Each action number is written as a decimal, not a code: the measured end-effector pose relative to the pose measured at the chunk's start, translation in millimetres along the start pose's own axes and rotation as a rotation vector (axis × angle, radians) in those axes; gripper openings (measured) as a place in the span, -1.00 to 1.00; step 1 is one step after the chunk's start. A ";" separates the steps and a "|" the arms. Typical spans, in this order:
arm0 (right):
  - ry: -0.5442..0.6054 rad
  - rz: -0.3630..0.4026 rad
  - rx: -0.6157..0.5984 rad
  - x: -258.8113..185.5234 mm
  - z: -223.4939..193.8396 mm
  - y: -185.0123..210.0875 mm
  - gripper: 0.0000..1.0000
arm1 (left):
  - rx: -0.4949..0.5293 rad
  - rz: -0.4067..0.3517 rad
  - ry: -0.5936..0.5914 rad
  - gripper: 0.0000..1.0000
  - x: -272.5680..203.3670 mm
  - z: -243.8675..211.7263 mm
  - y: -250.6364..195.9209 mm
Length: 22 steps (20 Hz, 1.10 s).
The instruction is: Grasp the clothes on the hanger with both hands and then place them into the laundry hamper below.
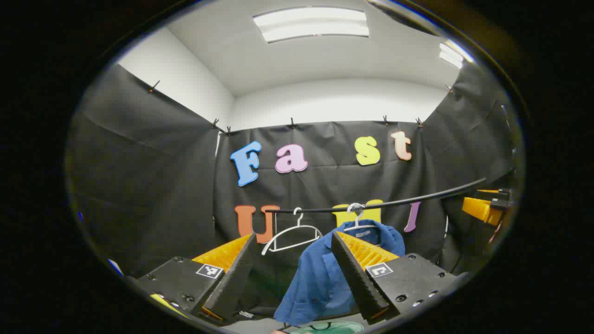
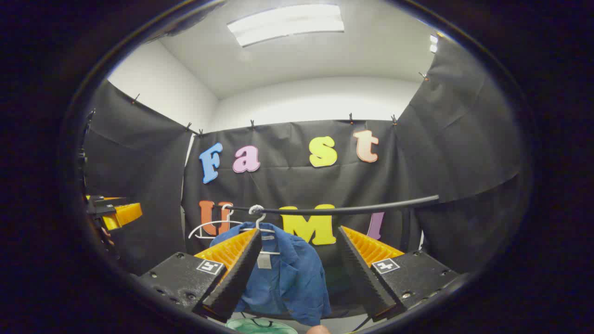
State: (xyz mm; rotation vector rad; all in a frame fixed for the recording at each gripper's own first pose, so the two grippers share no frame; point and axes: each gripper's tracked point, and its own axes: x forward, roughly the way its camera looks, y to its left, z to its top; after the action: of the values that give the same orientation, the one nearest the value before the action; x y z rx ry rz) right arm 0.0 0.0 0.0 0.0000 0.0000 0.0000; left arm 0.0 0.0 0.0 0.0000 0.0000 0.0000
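A blue shirt (image 1: pixel 325 278) is observed hanging on a white hanger (image 1: pixel 356 222) from a black rail (image 1: pixel 394 202) that runs across the booth in front of the black cloth wall (image 1: pixel 148 185). A second white hanger (image 1: pixel 291 236), bare, is seen on the same rail, just beside the shirt toward the rail's end. In the left gripper view, the left gripper (image 1: pixel 292 273) is held with its jaws spread wide; nothing is gripped between them, and the shirt is seen beyond the gap, partly covered by one finger. Contact between that finger and the cloth cannot be determined. In the right gripper view, the right gripper (image 2: pixel 299 271) is likewise held wide open with nothing in its grasp; the shirt hangs beyond it, toward one finger, with its collar and a pale tag (image 2: pixel 264 260) visible. The other gripper is noted at the far edge of each view, well apart from the shirt. A green rim (image 2: pixel 260 325), presumably the laundry hamper, is recorded at the bottom edge of both views, directly beneath the shirt's hem; little of it is shown. The shirt is not yet removed from its hanger. Ceiling light panels (image 1: pixel 311 23) are seen lit overhead.
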 end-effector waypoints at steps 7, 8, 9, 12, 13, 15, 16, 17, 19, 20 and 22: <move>0.084 -0.004 -0.002 29.3 -45.5 19.3 1.00 | -0.028 -0.016 0.066 1.00 12.1 -38.4 -8.4; 0.095 -0.004 -0.002 32.6 -50.5 22.5 1.00 | -0.033 -0.018 0.075 1.00 14.1 -42.9 -7.4; 0.106 -0.003 -0.001 35.2 -55.4 25.8 1.00 | -0.040 -0.023 0.081 1.00 16.1 -46.4 -7.0; 0.142 -0.010 -0.002 42.7 -71.7 36.8 1.00 | -0.065 -0.046 0.104 1.00 23.7 -61.4 -9.2; 0.156 -0.015 -0.005 44.3 -80.0 38.9 1.00 | -0.074 -0.053 0.117 1.00 26.1 -70.0 -10.5; 0.195 -0.030 -0.009 46.9 -97.5 43.8 1.00 | -0.091 -0.075 0.144 1.00 30.7 -85.0 -16.9; 0.213 -0.039 -0.013 48.9 -105.4 45.9 1.00 | -0.098 -0.090 0.153 1.00 33.7 -92.3 -21.1; 0.224 -0.048 -0.019 51.6 -112.9 46.2 1.00 | -0.103 -0.104 0.167 1.00 37.5 -101.5 -24.1; 0.245 -0.072 -0.041 56.3 -126.7 45.4 1.00 | -0.111 -0.138 0.192 1.00 45.2 -119.0 -33.8; 0.255 -0.083 -0.050 60.2 -132.3 45.0 1.00 | -0.116 -0.153 0.208 1.00 48.9 -128.1 -39.0; 0.278 -0.104 -0.061 68.5 -147.8 41.6 1.00 | -0.121 -0.171 0.239 1.00 57.2 -145.1 -47.8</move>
State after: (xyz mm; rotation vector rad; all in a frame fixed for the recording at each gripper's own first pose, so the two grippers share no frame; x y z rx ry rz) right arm 68.5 41.6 -147.8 -0.0612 0.2775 -0.1040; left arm 57.2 -47.8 -145.1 -0.1205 0.2385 -0.1706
